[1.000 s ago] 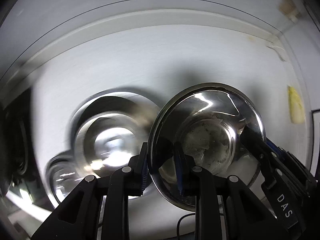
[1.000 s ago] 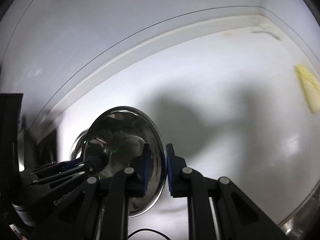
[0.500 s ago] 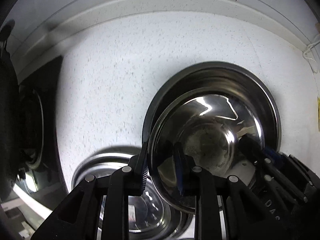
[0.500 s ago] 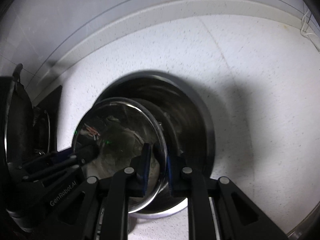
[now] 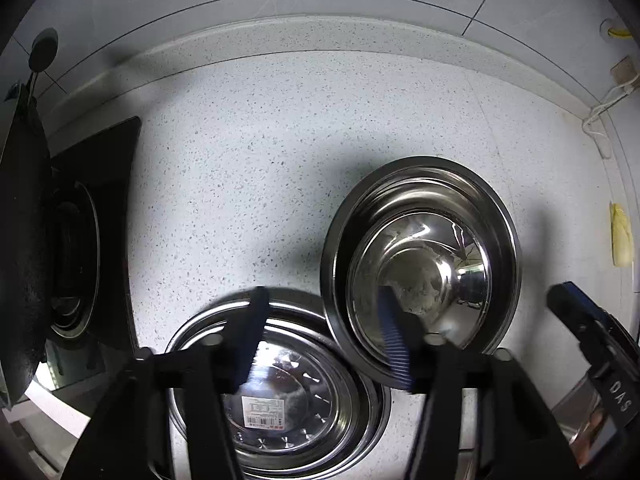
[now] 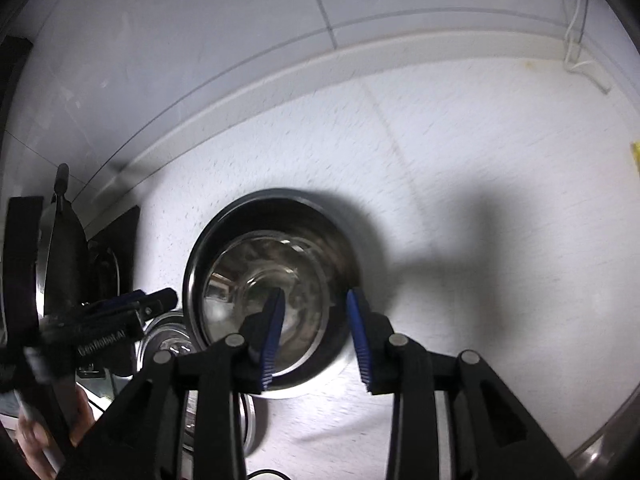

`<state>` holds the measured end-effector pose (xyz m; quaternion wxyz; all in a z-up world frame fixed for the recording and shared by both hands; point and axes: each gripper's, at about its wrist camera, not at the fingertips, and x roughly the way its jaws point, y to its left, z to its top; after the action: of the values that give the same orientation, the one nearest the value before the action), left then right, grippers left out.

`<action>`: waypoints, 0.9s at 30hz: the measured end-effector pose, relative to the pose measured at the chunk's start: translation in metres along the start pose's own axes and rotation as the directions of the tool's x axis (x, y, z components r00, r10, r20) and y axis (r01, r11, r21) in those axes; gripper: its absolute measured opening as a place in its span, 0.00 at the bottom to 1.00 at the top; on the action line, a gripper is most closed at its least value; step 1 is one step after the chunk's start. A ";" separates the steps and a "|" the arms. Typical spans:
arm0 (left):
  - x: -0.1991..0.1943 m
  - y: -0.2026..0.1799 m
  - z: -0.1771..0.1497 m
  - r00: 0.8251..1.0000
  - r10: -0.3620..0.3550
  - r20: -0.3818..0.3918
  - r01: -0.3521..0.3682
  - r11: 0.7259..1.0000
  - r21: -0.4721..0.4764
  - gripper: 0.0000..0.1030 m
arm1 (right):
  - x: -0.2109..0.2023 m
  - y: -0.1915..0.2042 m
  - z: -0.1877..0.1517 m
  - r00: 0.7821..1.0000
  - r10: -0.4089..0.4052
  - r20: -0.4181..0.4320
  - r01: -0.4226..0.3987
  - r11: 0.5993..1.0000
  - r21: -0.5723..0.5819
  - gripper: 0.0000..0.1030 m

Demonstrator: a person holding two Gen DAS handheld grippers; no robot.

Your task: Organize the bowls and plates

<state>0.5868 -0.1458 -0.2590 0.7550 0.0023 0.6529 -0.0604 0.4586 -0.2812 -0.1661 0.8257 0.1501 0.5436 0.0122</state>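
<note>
A small steel bowl [image 5: 420,268] sits nested inside a larger steel bowl [image 5: 500,224] on the speckled white counter; the pair also shows in the right wrist view [image 6: 276,276]. My left gripper [image 5: 324,336] is open, its right finger over the near rim of the bowls, its left finger over a steel plate [image 5: 276,400] with a label. My right gripper [image 6: 316,336] is open just in front of the nested bowls, holding nothing. The right gripper also shows at the right edge of the left wrist view [image 5: 584,332].
A black stove [image 5: 92,232] with a dark pan [image 5: 24,240] lies at the left. The tiled wall and counter backsplash [image 5: 320,36] run behind. A white cable [image 5: 604,108] and a yellow scrap [image 5: 620,236] lie at the right. Another steel rim [image 6: 600,448] shows bottom right.
Both grippers have let go of the small bowl, which now rests inside the larger bowl. Both have opened and drawn back a little.
</note>
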 end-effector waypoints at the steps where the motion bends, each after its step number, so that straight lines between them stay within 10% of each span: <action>1: 0.001 0.003 0.001 1.000 0.003 0.002 -0.003 1.000 -0.011 0.55 | -0.001 -0.003 -0.001 1.000 -0.007 0.001 0.007 1.000 0.003 0.32; 27: 0.063 0.009 0.021 0.990 -0.043 -0.136 0.030 0.995 -0.099 0.55 | 0.051 -0.051 0.002 0.992 0.026 -0.124 -0.011 0.993 0.119 0.32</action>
<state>0.6172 -0.1438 -0.3192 0.7060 -0.0419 0.7057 -0.0424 0.4744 -0.3213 -0.2246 0.7796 0.2027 0.5926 -0.0032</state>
